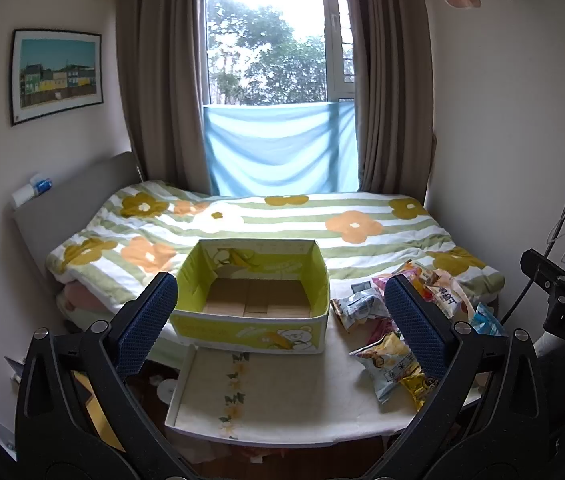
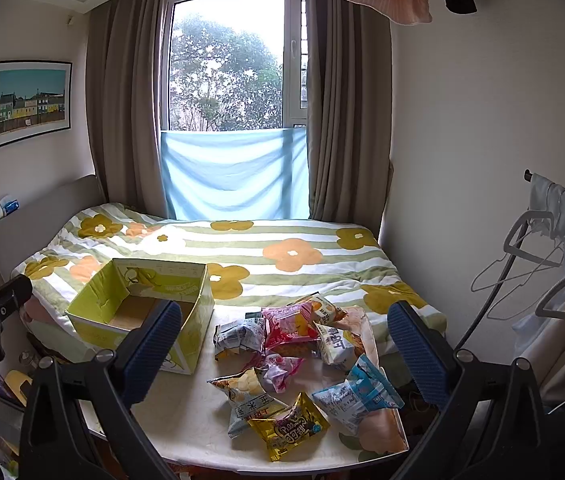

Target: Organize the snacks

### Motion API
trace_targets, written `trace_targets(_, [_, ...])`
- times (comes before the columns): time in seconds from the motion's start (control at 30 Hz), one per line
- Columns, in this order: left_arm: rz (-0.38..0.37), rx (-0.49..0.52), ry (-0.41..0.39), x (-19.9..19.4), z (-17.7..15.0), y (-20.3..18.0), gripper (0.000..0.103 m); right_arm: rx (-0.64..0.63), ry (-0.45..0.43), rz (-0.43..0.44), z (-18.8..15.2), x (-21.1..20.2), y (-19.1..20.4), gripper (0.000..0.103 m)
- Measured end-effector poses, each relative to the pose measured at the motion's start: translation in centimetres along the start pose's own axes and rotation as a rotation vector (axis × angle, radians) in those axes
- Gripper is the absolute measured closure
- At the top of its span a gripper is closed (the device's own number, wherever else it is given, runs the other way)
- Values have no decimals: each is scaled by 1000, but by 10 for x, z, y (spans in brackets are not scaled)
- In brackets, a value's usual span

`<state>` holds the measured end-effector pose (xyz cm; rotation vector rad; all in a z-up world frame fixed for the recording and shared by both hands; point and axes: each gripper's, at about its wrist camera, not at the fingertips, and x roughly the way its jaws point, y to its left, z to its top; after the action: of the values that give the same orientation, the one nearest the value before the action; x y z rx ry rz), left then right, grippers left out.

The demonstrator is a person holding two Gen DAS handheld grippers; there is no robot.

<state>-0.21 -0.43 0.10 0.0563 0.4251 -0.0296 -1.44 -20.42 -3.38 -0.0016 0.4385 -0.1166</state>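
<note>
A yellow-green cardboard box (image 1: 254, 320) (image 2: 142, 320), open on top and empty, stands at the far left of a small white table (image 1: 282, 392) (image 2: 186, 420). Several snack packets lie in a loose heap on the table's right side: a pink one (image 2: 288, 326), a gold one (image 2: 288, 428), a light blue one (image 2: 356, 396), a grey one (image 1: 356, 308). My left gripper (image 1: 280, 324) hangs open above the table, level with the box. Over the heap my right gripper (image 2: 286, 354) is open too. Neither holds anything.
A bed with a striped flower quilt (image 2: 282, 256) lies right behind the table. Curtains and a window are beyond it. Hangers and clothes on a rack (image 2: 554, 248) crowd the right. A headboard (image 1: 82, 196) and clutter on the floor are at the left.
</note>
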Motion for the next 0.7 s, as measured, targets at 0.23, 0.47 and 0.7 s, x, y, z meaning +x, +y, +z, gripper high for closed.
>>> trace_targets(0.23, [3,0,0,-3,1,1,0,0,-1,-1,0,-2,0,0])
trace_targets(0.47, [3,0,0,-4,1,2,0,2,0,1,0,-2,-1,0])
trace_targets(0.7, [2,4,0,-2,2,-1,1,0,0,-1,0,-2,-1,0])
